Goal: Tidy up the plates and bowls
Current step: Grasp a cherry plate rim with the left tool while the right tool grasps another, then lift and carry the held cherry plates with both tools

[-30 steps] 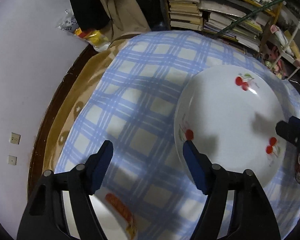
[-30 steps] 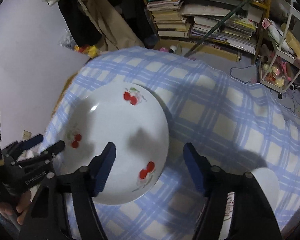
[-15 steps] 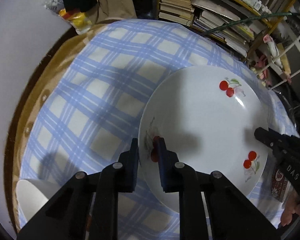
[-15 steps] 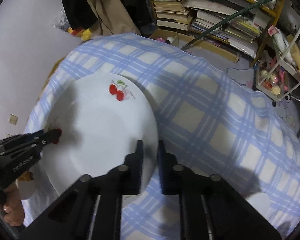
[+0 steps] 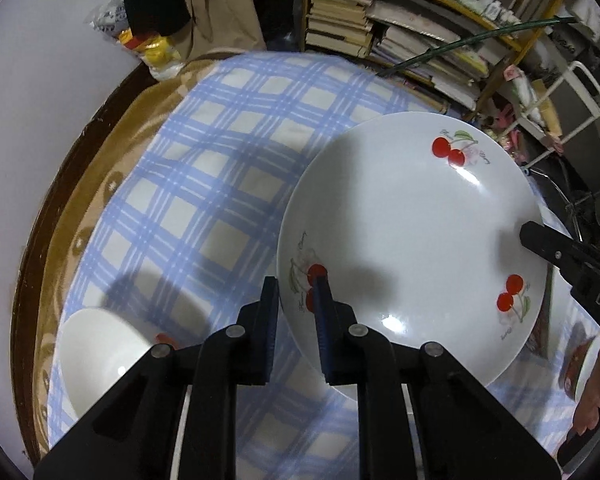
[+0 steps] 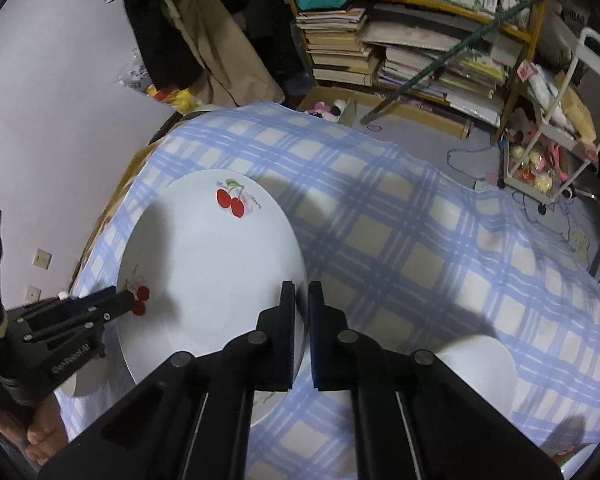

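Pinching opposite rims of the large white cherry-printed plate, the left gripper and right gripper hold it above the blue checked tablecloth. Sorting looks barely begun: 2 plain white bowls sit well apart, apparently unstacked.
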Available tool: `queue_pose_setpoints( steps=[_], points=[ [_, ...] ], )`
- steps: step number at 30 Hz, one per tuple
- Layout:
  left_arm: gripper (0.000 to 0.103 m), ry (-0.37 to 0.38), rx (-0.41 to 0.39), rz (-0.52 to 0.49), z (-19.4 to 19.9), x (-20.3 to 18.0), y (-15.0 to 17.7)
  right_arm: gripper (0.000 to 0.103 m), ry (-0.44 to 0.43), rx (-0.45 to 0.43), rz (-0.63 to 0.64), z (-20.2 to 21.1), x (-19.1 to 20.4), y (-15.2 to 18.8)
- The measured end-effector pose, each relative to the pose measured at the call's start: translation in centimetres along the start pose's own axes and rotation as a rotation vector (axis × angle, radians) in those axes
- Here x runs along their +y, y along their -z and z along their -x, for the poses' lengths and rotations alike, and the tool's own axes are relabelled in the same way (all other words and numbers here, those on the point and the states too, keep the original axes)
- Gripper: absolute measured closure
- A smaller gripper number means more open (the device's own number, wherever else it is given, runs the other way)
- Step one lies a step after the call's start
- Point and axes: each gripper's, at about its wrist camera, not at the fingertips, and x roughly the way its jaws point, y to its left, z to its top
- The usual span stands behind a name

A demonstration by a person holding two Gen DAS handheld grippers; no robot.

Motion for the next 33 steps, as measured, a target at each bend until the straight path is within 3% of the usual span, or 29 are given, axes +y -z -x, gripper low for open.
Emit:
queue_pose_setpoints(
  steps=[5, 6, 8, 9, 10, 11, 12, 13, 15, 20, 26, 33],
  points=[
    [0.087, 0.01, -0.018, -0.023, 2.6, -0.1, 1.4, 0.095, -0.022, -0.019, -0.009, 2.3, 0.3, 1.4],
    [0.097, 0.031, -0.032, -0.032, 3.4, -0.3, 1.9, 0.095, -0.025, -0.023, -0.01, 2.6, 0.3, 1.7],
    [0.102, 0.239, -0.049, -0.057, 5.6, -1.1, 2.7, 0.096, -0.093, -0.034, -0.015, 3.6, 0.5, 2.4],
    [0.102, 0.257, -0.107, -0.097, 7.5, -2.4, 3.2, 0.094, -0.173, -0.021, -0.024, 3.9, 0.8, 2.7],
    [0.102, 0.219, -0.168, -0.159, 9.0, -4.0, 3.6, 0.094, -0.178, -0.005, 0.002, 4.0, 2.3, 3.3],
    [0.101, 0.154, -0.179, -0.222, 9.2, -5.6, 4.1, 0.097, -0.081, -0.026, 0.046, 4.2, 3.4, 3.8],
    [0.102, 0.091, -0.145, -0.222, 8.5, -6.0, 4.2, 0.097, 0.055, -0.048, 0.089, 4.1, 4.5, 4.4],
    [0.102, 0.053, -0.122, -0.213, 7.7, -5.9, 4.4, 0.098, 0.084, -0.028, 0.058, 3.4, 4.3, 4.7],
    [0.102, -0.008, -0.107, -0.158, 6.4, -4.7, 5.2, 0.099, 0.056, -0.008, -0.048, 2.6, 2.3, 5.3],
    [0.098, -0.038, -0.084, -0.106, 4.7, -2.7, 6.2, 0.098, 0.036, 0.003, -0.068, 1.8, 0.6, 7.4],
    [0.089, 0.021, -0.003, 0.045, 1.7, 0.3, 4.1, 0.098, 0.084, 0.002, -0.021, 1.8, 1.5, 7.1],
    [0.088, 0.05, 0.028, 0.044, -1.3, 0.6, 2.3, 0.098, 0.111, 0.016, -0.001, 0.9, 0.8, 6.9]
  ],
)
